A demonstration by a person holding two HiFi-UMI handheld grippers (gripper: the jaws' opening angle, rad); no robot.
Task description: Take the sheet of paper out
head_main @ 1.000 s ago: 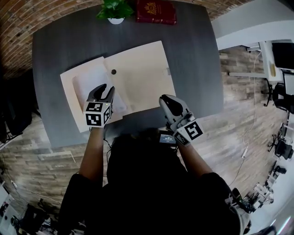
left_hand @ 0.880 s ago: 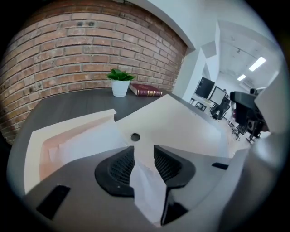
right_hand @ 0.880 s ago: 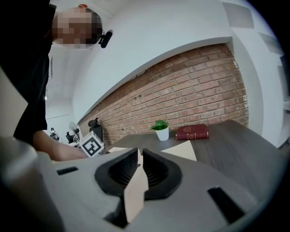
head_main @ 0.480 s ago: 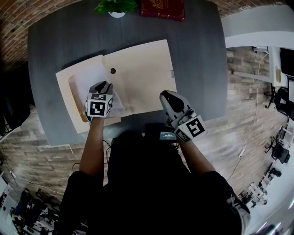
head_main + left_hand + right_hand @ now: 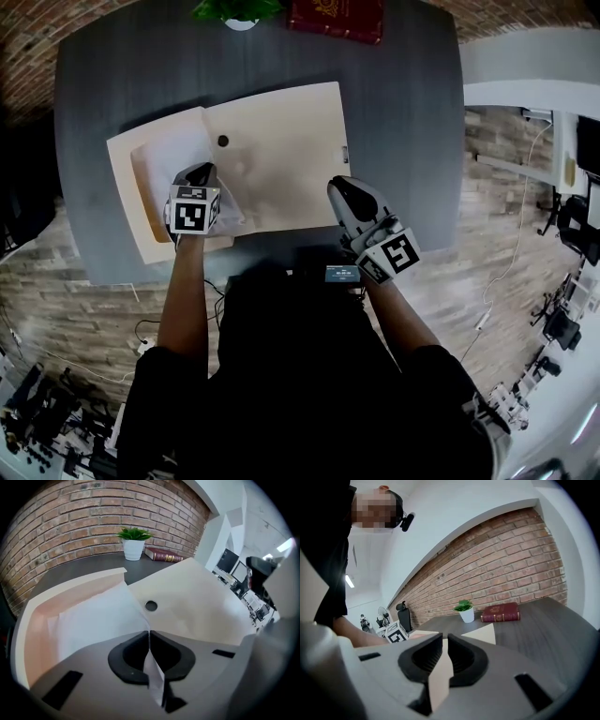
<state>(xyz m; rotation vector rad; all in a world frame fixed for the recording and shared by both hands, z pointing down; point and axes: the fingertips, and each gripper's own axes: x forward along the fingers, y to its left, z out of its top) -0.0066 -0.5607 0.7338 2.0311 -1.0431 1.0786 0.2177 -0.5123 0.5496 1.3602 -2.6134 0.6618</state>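
A cream folder [image 5: 281, 141] lies open on the dark table [image 5: 403, 112], with a white sheet of paper [image 5: 178, 155] in its left pocket. My left gripper [image 5: 195, 174] points steeply down onto that sheet. Its jaws have just been closing, and in the left gripper view the left gripper [image 5: 149, 634] stands shut on the near edge of the white sheet [image 5: 93, 620], beside the folder [image 5: 197, 606]. My right gripper [image 5: 336, 187] is at the folder's near right edge. In the right gripper view the right gripper [image 5: 445, 641] is shut on a cream flap of the folder [image 5: 480, 633].
A potted plant [image 5: 239, 11] and a red book [image 5: 336, 17] stand at the table's far edge. A dark round snap [image 5: 151, 605] sits on the folder near its fold. The table's near edge lies just below both grippers.
My left gripper came down onto the white sheet and its jaws went from wide open to shut on it. The right gripper stayed at the folder's near edge.
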